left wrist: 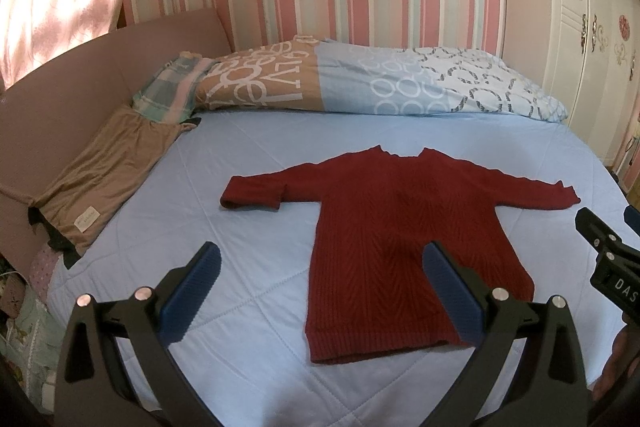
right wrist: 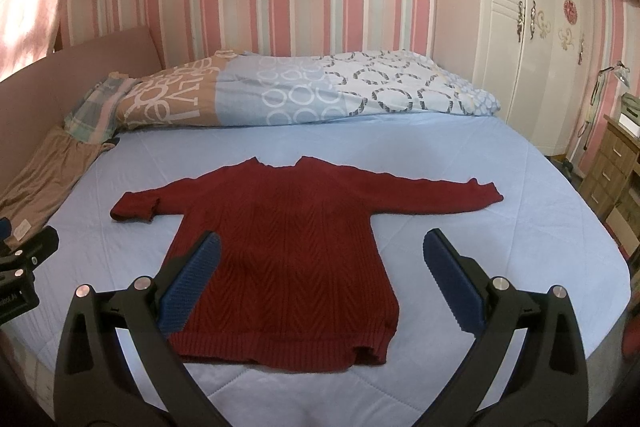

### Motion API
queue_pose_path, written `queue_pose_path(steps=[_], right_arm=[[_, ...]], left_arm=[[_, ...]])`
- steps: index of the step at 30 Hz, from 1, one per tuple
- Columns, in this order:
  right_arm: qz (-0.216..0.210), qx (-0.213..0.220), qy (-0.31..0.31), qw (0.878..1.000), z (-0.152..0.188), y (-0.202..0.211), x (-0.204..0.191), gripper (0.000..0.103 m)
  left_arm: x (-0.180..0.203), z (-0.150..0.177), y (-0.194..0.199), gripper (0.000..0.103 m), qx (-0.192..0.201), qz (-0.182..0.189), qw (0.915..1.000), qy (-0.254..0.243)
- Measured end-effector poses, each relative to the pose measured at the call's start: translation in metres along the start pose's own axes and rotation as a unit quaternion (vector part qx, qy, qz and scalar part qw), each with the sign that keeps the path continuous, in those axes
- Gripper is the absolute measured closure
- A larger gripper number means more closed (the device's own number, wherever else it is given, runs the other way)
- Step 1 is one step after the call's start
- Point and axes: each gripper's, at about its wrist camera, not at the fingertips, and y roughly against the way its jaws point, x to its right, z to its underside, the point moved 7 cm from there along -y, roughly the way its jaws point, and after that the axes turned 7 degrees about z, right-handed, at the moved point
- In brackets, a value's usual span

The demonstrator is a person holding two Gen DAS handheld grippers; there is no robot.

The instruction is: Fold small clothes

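- A dark red knit sweater [left wrist: 404, 239] lies flat on the blue bed sheet [left wrist: 248, 155], hem towards the cameras, neck towards the folded duvet [left wrist: 360, 83] — one sleeve stretched out, the other doubled back on itself.
- The left gripper [left wrist: 320, 295] hovers over the hem's left corner, fingers spread wide, holding nothing.
- The right gripper [right wrist: 320, 291] hangs above the hem's right part — also spread wide and empty.
- A brown garment [left wrist: 104, 171] lies at the bed's left edge, well apart from the sweater.
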Motion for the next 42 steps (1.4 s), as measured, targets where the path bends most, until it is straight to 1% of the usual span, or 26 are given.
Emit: queue_pose_path(steps=[5, 8, 12, 13, 14, 23, 36, 37, 42], right_arm=[[0.000, 0.001, 0.000, 1.000, 0.003, -0.001, -0.001, 0.003], [0.000, 0.001, 0.001, 1.000, -0.009, 0.001, -0.001, 0.003], [0.001, -0.001, 0.001, 1.000, -0.012, 0.001, 0.001, 0.003], [0.000, 0.000, 0.001, 1.000, -0.008, 0.001, 0.001, 0.003], [0.000, -0.001, 0.000, 1.000, -0.011, 0.002, 0.002, 0.003], [-0.001, 0.000, 0.001, 1.000, -0.008, -0.001, -0.001, 0.003], [0.000, -0.002, 0.001, 1.000, -0.013, 0.000, -0.001, 0.003], [0.000, -0.002, 0.001, 1.000, 0.002, -0.007, -0.002, 0.003], [-0.001, -0.002, 0.002, 1.000, 0.002, -0.007, -0.002, 0.003]], left_arm=[[0.000, 0.001, 0.000, 0.002, 0.001, 0.001, 1.0000, 0.001], [0.000, -0.004, 0.002, 0.002, 0.000, 0.002, 1.0000, 0.002], [0.000, -0.006, 0.002, 0.002, -0.001, 0.003, 1.0000, 0.002], [0.000, -0.005, 0.002, 0.002, 0.000, 0.002, 1.0000, 0.002], [0.000, -0.006, 0.002, 0.002, -0.001, 0.002, 1.0000, 0.002], [-0.001, -0.004, -0.001, 0.002, 0.000, 0.004, 1.0000, 0.003], [-0.002, 0.000, -0.005, 0.002, -0.002, 0.007, 1.0000, 0.004], [-0.002, 0.000, -0.005, 0.002, -0.001, 0.007, 1.0000, 0.004], [-0.002, 0.002, -0.006, 0.002, -0.003, 0.008, 1.0000, 0.004]])
